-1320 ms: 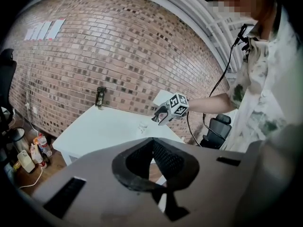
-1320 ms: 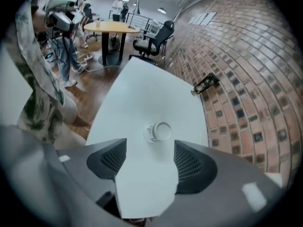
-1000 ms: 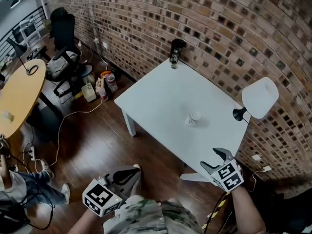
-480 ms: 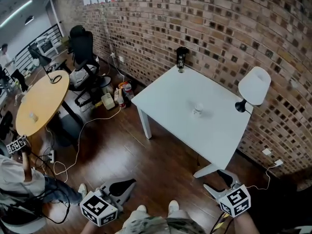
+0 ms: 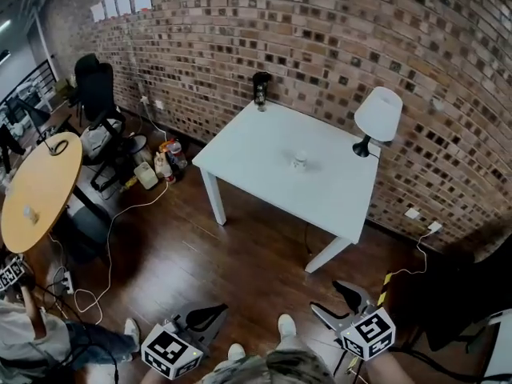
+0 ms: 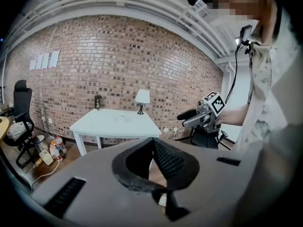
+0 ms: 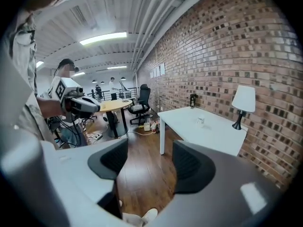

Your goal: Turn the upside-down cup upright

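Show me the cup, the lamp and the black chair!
cup (image 5: 300,160): head view, its side.
lamp (image 5: 378,114): head view, its white shade.
black chair (image 5: 95,94): head view, its backrest.

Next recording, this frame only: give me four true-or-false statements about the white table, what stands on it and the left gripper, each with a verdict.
1. The cup sits on the white table. True.
2. The lamp stands on the floor. False: it stands on the table, at the corner by the brick wall.
3. The left gripper holds the cup. False: its jaws are together and empty, away from the table.
4. A dark object stands at the table's far corner. True.
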{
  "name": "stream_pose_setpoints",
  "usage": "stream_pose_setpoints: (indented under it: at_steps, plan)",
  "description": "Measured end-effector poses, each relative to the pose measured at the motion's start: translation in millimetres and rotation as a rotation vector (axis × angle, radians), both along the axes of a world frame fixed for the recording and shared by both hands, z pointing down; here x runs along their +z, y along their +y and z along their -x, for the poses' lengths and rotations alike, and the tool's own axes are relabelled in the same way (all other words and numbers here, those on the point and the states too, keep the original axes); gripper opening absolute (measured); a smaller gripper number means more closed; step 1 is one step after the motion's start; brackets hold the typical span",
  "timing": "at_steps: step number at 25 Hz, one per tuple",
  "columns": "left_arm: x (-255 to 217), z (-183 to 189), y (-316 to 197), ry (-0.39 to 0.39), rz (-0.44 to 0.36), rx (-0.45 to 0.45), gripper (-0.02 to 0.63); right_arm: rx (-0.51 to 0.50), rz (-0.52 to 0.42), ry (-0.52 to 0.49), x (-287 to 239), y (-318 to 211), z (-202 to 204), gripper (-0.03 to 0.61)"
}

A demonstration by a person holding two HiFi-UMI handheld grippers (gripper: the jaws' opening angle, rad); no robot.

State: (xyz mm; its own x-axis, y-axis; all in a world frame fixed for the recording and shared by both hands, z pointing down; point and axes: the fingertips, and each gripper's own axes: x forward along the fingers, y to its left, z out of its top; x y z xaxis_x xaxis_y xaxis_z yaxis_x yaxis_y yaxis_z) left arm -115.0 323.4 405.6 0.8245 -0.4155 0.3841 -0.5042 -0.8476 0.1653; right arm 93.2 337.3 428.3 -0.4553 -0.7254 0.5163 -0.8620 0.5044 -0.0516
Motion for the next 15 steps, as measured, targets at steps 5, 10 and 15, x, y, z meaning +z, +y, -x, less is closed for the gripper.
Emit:
stream_pose_setpoints:
  at_steps: [5, 10, 15]
  plan:
    - [9.1, 18.0, 27.4, 0.031, 0.026, 0.044, 0.008, 0.023, 0.015, -0.004, 7.2, 36.4, 37.9, 0.291]
    - [1.4, 33.0, 42.8, 0.048, 0.012, 0.084, 0.008, 0.020, -0.006, 0.024, -2.5, 49.7, 64.6, 0.288]
    - [-1.4, 44.2, 55.5, 0.058, 0.007, 0.102, 0.008, 0.029, -0.007, 0.027, -8.6, 60.7, 78.3, 0.281]
